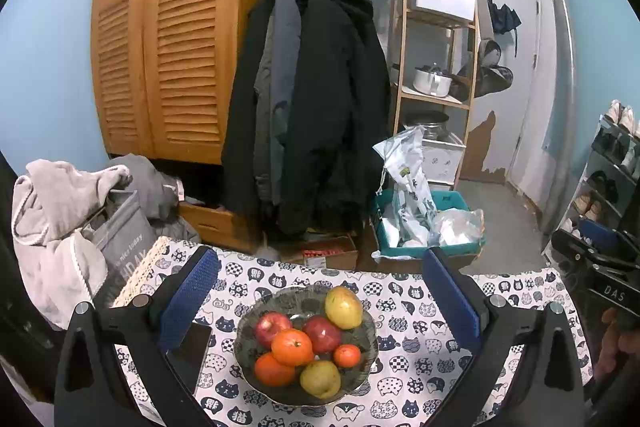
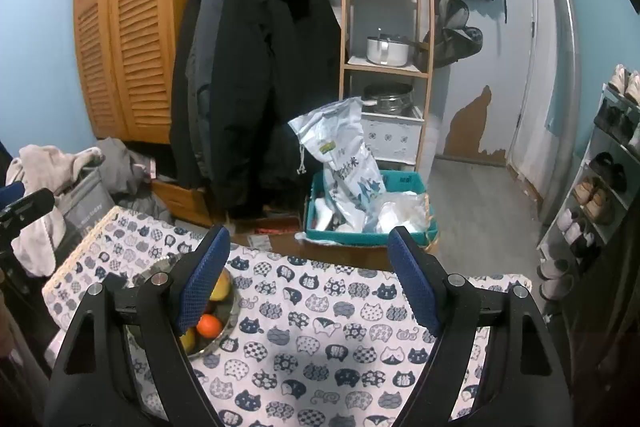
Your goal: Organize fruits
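A dark glass bowl (image 1: 368, 355) sits on the cat-print tablecloth (image 1: 420, 379) and holds several fruits: two red apples (image 1: 321, 333), three oranges (image 1: 291, 347) and two yellow-green pears (image 1: 343, 307). My left gripper (image 1: 320, 279) hovers open just in front of the bowl, its blue pads on either side and nothing between them. In the right wrist view my right gripper (image 2: 309, 259) is open over bare tablecloth (image 2: 320, 327), to the right of the bowl (image 2: 230, 315). Its left finger hides most of the bowl; an orange (image 2: 209, 325) and a pear (image 2: 222, 287) peek out.
A dark phone (image 1: 190, 353) lies left of the bowl. Beyond the table edge stand a teal crate (image 1: 460, 203) with bags, a cardboard box (image 1: 328, 253), hanging coats (image 1: 312, 107), a wooden shelf (image 1: 436, 27) and a shoe rack (image 2: 600, 187). A laundry basket with grey clothes (image 1: 60, 219) is at left.
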`<state>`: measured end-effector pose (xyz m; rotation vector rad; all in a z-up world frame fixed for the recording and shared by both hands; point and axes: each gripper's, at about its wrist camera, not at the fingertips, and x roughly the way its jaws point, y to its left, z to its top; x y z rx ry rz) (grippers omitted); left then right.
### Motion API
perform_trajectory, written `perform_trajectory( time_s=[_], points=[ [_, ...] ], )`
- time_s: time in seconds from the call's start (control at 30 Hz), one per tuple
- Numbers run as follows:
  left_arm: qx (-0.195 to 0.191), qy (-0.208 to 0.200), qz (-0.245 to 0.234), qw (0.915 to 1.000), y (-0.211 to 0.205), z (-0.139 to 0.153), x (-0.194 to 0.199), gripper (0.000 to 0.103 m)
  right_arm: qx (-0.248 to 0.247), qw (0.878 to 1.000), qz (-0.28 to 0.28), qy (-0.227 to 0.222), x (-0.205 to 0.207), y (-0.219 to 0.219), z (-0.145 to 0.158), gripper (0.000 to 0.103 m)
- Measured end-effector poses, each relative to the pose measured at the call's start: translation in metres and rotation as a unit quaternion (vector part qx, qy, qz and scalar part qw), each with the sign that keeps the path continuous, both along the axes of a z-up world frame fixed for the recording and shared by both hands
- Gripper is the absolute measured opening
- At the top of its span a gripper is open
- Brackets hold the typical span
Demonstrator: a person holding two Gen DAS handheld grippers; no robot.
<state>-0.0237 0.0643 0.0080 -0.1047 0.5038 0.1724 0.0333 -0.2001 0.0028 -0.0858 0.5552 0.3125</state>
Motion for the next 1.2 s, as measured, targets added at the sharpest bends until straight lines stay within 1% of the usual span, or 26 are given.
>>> perform_trajectory(
  time_s=[1.2],
  points=[
    [0.002,0.0,0.016,0.9999,0.0078,0.0004,-0.0044,0.102,-0.006,1.0,0.004,-0.001,0.0001,0.0033,0.0013,0.08]
  ],
)
